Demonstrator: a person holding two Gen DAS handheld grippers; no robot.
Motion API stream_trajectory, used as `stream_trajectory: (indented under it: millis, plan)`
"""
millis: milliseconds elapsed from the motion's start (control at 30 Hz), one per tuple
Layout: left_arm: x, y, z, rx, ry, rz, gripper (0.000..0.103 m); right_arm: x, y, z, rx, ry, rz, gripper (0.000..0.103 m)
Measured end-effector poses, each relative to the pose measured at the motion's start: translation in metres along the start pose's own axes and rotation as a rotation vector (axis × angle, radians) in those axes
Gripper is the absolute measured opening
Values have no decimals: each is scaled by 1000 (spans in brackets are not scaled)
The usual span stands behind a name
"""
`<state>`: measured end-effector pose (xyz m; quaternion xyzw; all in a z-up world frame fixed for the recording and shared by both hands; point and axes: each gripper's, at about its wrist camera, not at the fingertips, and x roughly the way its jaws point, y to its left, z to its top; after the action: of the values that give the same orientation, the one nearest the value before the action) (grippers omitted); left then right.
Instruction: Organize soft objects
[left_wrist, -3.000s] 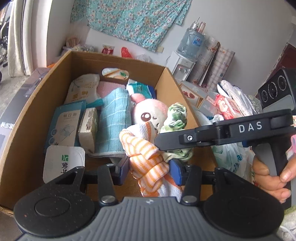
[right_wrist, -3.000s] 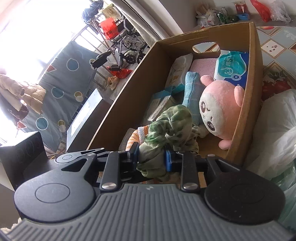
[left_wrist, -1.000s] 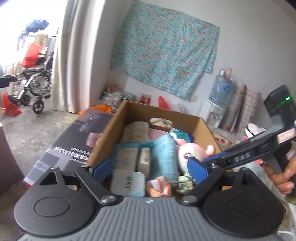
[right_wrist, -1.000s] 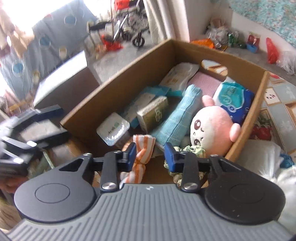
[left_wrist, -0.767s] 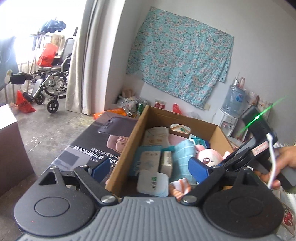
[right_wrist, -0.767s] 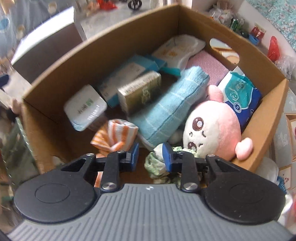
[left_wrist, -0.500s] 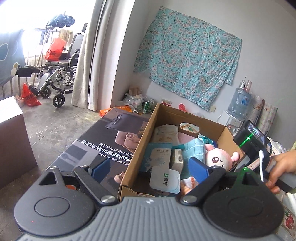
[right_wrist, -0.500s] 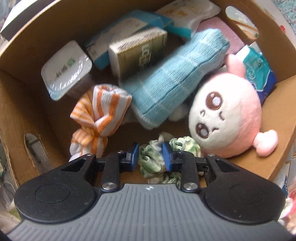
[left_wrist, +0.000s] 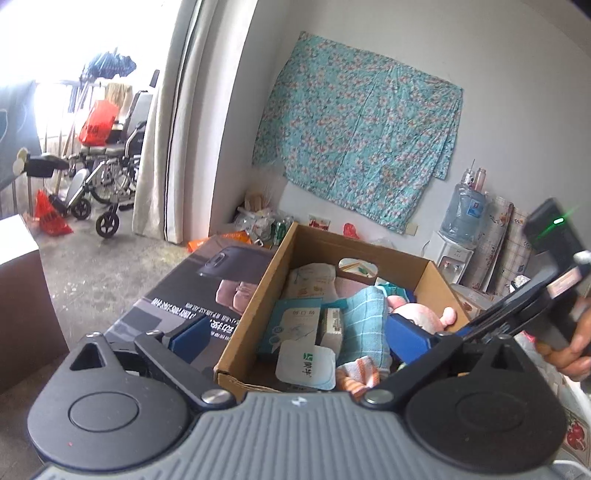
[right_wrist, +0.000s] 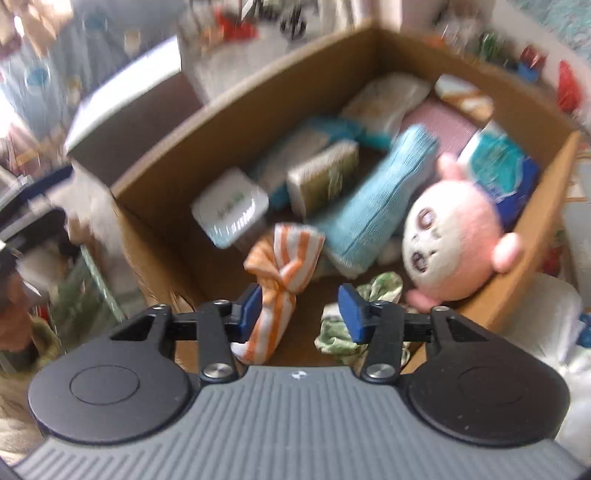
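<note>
Right wrist view: right gripper (right_wrist: 300, 308) jaws are opening, empty, above the cardboard box (right_wrist: 258, 107). Green cloth (right_wrist: 354, 317) lies just beyond its right finger. Left gripper (left_wrist: 295, 338) stands wide, empty, farther back.

Green cloth (right_wrist: 373, 295): crumpled, near right corner of box (right_wrist: 266, 99).
Striped cloth (right_wrist: 280, 284): knotted, laid just left of it.

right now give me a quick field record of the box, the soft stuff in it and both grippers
container: cardboard box, open top
orange striped cloth: knotted, near front wall of box
green cloth: crumpled on box floor, beside right pad
blue towel: rolled, lying diagonally mid-box
pink plush: leaning against right wall
left gripper: jaws opening wide, nothing between them
right gripper: above box, jaws opening, nothing gripped
</note>
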<state>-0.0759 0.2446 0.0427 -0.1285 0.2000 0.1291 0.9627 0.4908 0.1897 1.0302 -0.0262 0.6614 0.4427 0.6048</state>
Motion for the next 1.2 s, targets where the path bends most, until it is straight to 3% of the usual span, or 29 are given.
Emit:
stream_trajectory:
  millis: [67, 133, 267, 400, 533, 667, 800, 1000, 1100, 1200]
  plan:
    - [-5, -9, -1, 9, -17, -8, 103, -37, -5, -22, 49, -150, 4, 63]
    - [-8, -18, -4, 20, -17, -22, 103, -69, -7, -52, 96, -289, -20, 88]
    - [-7, -41, -18, 62, 25, -56, 103, -105, -6, -123, 190, -488, -145, 100]
    - [-2, -67, -38, 76, 86, -74, 103, -114, -3, -183, 313, -601, -316, 102]
    - [-1, -85, -59, 70, 140, -117, 103, -109, -2, -216, 382, -582, -432, 102]
    - [-1, -102, -76, 128, 170, -88, 103, -101, -3, -241, 439, -571, -523, 102]
    - [4, -111, -87, 127, 207, -33, 103, -88, -2, -246, 479, -544, -568, 102]
    - [11, -107, -90, 98, 258, -22, 103, -86, 9, -243, 444, -554, -676, 102]
    - [9, -103, -88, 105, 245, 15, 103, -88, 18, -241, 416, -570, -717, 102]
    - [2, -100, -85, 97, 211, 3, 103, -87, 25, -238, 386, -562, -770, 102]
